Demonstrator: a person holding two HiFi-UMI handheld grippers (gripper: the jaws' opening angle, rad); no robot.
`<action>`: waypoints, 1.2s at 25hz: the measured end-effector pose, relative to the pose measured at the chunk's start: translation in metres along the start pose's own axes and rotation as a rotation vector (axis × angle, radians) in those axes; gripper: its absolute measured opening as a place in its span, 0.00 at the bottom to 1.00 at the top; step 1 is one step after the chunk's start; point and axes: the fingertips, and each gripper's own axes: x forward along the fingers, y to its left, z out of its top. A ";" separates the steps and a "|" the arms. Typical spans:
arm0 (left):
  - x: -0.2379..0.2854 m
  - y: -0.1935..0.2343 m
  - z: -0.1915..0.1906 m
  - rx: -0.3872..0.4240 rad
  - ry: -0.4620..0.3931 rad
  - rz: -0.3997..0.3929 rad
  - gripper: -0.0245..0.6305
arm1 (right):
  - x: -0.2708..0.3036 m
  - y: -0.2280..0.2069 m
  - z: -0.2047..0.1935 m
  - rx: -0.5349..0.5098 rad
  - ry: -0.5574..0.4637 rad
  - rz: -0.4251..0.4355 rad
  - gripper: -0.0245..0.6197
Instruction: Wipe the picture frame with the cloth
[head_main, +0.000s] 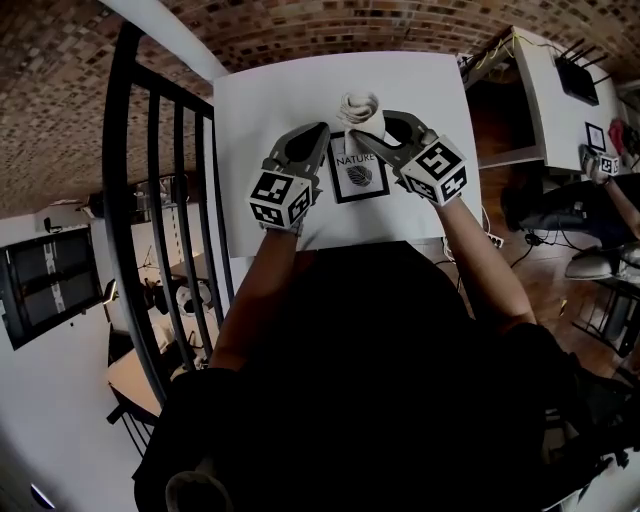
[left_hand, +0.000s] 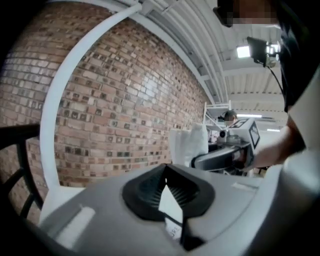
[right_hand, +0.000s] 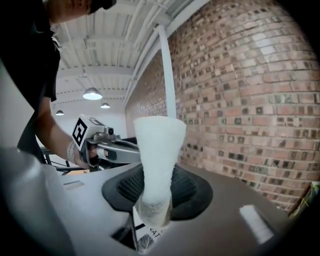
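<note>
I am pinching the picture frame (head_main: 360, 182) on the white table (head_main: 260, 110) in the left gripper's (head_main: 322, 131) closed jaws, apparently to steady it, while the right gripper (head_main: 360, 137), clamped on the rolled cloth (head_main: 360, 106), is working at its top edge.

Soft, even light fills the head view: the white tabletop (head_main: 260, 110) is brightest and carries only faint shadows, while the dark clothing (head_main: 380, 380) below the tabletop is featureless black. Fisheye distortion bends the brick wall (head_main: 300, 25) beyond the tabletop and the railing (head_main: 110, 170) left of it. In both gripper views ceiling lamps (right_hand: 92, 93) glare, the near jaws blur, corners darken, and the white cloth (right_hand: 155, 150) looks nearly washed out.
</note>
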 end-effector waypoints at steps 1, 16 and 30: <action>-0.001 -0.004 0.018 0.018 -0.040 -0.011 0.04 | -0.004 0.001 0.017 -0.017 -0.049 -0.001 0.24; -0.026 -0.049 0.094 0.124 -0.191 -0.084 0.04 | -0.051 0.011 0.098 -0.076 -0.271 0.024 0.24; -0.025 -0.051 0.097 0.130 -0.170 -0.067 0.04 | -0.043 0.022 0.095 -0.064 -0.260 0.061 0.24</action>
